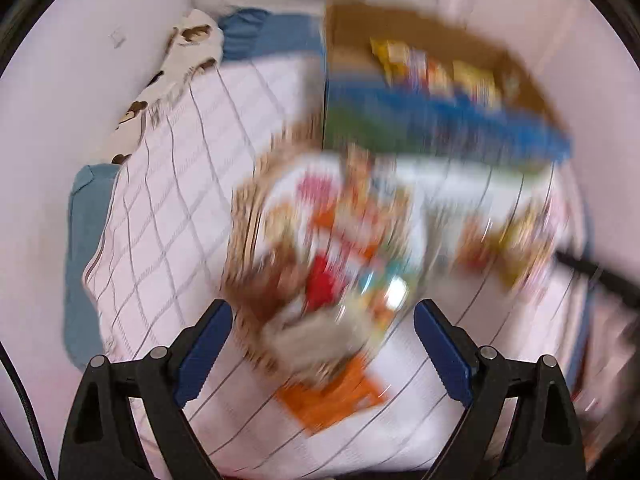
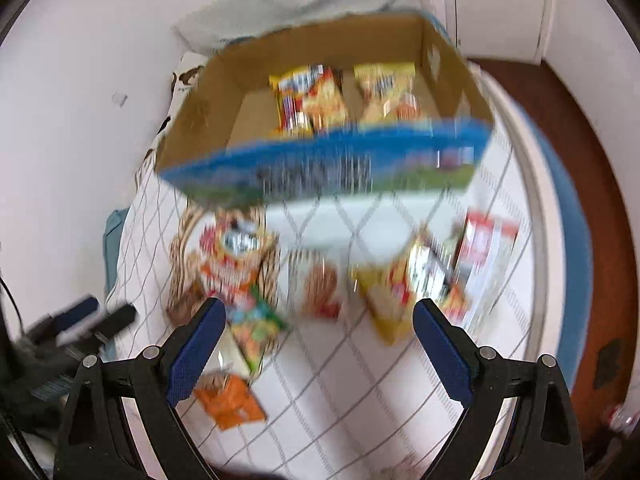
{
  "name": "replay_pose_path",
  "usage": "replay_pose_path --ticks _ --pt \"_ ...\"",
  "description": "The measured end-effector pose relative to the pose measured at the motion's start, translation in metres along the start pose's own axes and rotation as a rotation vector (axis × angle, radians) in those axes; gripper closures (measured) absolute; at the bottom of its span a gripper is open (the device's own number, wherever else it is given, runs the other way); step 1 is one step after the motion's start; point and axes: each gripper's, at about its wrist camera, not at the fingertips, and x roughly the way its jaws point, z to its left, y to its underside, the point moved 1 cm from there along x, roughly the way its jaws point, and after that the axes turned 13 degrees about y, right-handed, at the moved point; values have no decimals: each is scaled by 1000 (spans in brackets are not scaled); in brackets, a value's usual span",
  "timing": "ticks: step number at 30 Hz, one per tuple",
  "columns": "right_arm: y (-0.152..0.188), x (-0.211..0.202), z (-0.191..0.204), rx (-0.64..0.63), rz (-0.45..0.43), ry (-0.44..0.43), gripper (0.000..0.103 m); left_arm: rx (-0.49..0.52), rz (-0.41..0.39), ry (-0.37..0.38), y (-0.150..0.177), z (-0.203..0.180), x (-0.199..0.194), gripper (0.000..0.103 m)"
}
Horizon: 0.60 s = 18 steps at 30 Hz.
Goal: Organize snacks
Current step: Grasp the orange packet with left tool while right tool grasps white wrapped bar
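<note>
My left hand-held gripper (image 1: 323, 334) spread wide, empty above blurred snack packets (image 1: 344, 248), my right hand-held gripper (image 2: 320, 334) likewise, cardboard box (image 2: 320, 172) beyond

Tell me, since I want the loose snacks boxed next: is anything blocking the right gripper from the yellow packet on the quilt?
Nothing visible does. The right gripper hangs open above the yellow packet, with only bare quilt between them.

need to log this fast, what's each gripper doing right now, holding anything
Left gripper: open, holding nothing, above the snack packets.
Right gripper: open, holding nothing, above the blanket.
</note>
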Motion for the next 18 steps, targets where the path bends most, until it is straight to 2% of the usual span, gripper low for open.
replay_pose_path --ticks 3,6,9,11,14,18 --pt "26 16 -8 11 48 -1 8 109 142 -55 53 -3 42 10" --pt "47 32 -16 3 92 25 12 244 248 -82 91 -16 76 10" --pt "62 43 -22 0 125 36 12 366 311 -128 112 -31 109 10" --pt "69 46 -22 -5 132 45 12 409 320 -155 114 -37 125 10" --pt "78 47 -21 -29 139 59 12 380 290 -137 109 -37 134 23" --pt "85 49 -13 -47 167 54 12 212 240 -86 106 -17 122 32"
